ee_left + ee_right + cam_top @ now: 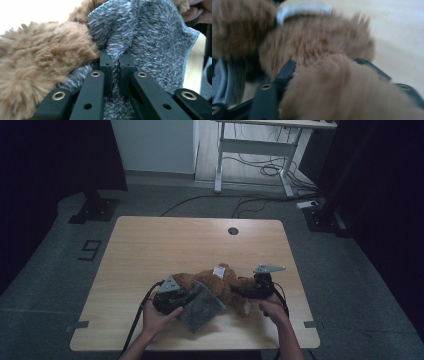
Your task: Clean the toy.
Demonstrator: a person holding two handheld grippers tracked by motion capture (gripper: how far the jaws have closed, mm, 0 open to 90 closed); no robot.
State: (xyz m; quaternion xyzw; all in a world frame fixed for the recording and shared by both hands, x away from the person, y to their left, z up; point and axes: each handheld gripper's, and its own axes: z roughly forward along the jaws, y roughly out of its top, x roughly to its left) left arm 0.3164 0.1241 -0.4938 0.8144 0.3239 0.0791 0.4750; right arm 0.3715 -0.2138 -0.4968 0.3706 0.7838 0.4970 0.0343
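Both forearms come in over the near edge of the wooden counter (150, 240), angled inward so that the two hands meet around a brown plush toy (220, 282) lying near the front middle. The left hand (156, 316) cups its tool from below and behind, palm up, with the left tool (192, 295) pointing right and a little away from the person. Its jaws are pinched tight together on a fold of grey knitted cloth (202, 307); in the left gripper view the fabric (150, 45) bunches up between the two pads, and the toy's fur (42, 60) presses against the cloth just to one side. The cloth lies spread against the toy's near flank, partly on the counter. The right hand (272, 307) grips its tool from the near side, wrist bent, with the right tool (235, 292) aimed left at the toy's right end. In the blurred right gripper view a furry limb (342, 87) sits between its spread jaws; whether the pads press on it I cannot tell.
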